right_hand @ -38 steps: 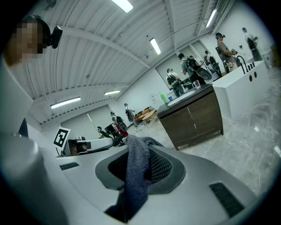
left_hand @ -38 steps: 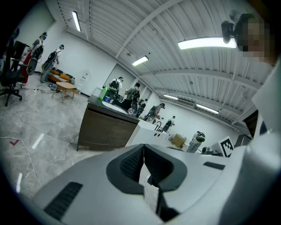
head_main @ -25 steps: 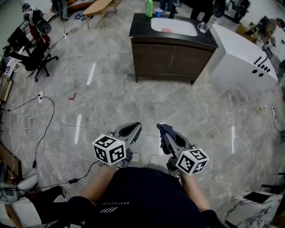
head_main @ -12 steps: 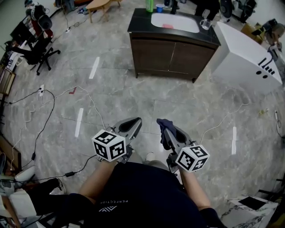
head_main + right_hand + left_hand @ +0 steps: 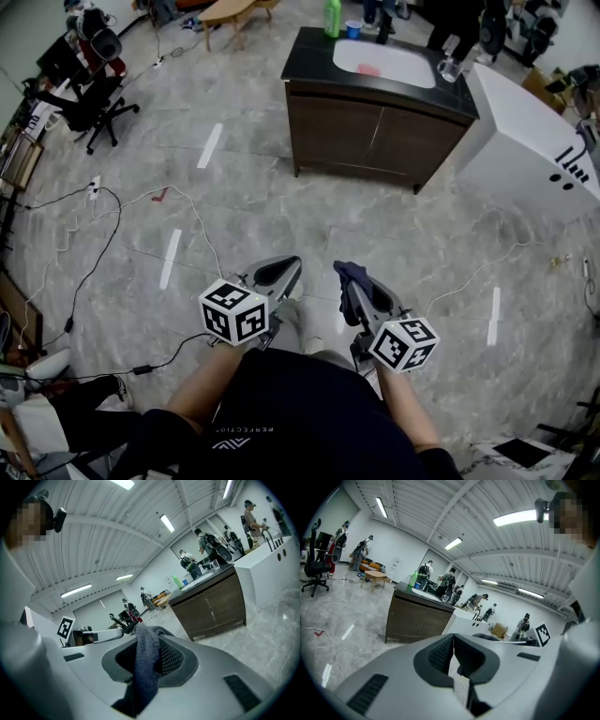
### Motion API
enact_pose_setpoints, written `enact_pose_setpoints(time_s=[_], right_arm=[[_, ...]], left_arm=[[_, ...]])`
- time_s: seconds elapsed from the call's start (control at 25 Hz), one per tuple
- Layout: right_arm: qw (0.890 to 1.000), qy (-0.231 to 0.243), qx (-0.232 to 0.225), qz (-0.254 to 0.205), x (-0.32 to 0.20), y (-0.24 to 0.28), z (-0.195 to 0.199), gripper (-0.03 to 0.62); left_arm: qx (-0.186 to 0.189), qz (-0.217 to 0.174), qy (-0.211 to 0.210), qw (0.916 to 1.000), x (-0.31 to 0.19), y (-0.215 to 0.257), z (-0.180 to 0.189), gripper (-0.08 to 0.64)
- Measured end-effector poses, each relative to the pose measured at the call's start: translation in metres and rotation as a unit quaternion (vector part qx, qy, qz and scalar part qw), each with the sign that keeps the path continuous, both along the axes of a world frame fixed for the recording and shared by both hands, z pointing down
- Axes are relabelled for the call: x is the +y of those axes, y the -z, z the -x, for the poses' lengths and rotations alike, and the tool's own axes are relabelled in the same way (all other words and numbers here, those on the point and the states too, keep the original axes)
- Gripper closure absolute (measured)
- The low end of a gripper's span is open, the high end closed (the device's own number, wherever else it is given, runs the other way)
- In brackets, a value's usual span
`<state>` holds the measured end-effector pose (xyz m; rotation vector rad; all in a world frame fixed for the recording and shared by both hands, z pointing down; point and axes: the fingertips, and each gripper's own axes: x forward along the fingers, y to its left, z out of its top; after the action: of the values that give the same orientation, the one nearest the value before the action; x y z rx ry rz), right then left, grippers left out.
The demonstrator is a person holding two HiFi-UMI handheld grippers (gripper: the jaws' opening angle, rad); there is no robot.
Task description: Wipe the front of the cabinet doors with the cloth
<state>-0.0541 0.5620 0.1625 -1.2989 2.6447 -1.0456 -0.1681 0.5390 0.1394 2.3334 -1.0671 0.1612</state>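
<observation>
Cloth [image 5: 145, 667] pinched in right tool [image 5: 349, 281]; shirt [image 5: 300, 412] reads PERFECTION.

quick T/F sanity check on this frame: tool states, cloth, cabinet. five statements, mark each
1. The right tool grips the dark cloth. True.
2. The left tool is open. False: its jaws are together with nothing between them.
3. The cloth is pressed against the cabinet. False: the cabinet stands across the floor, well apart from both tools.
4. A green bottle stands on the cabinet's top. True.
5. The cabinet doors hang open. False: both doors are shut.
</observation>
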Motion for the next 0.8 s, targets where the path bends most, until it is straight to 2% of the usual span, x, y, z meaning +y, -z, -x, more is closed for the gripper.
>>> enact_pose_setpoints(time_s=[0.24, 0.8], right_arm=[[1.000, -0.013, 0.006, 0.005, -0.047, -0.006, 0.004, 0.508], [0.998, -0.052, 0.007, 0.018, -0.173, -0.009, 0.039, 0.508]], left_arm=[[0.016, -0.004, -0.015, 0.9998, -0.048, -0.003, -0.001, 0.551], [0.031, 0.009, -0.038, 0.9987, -0.177, -0.001, 0.035, 0.551]])
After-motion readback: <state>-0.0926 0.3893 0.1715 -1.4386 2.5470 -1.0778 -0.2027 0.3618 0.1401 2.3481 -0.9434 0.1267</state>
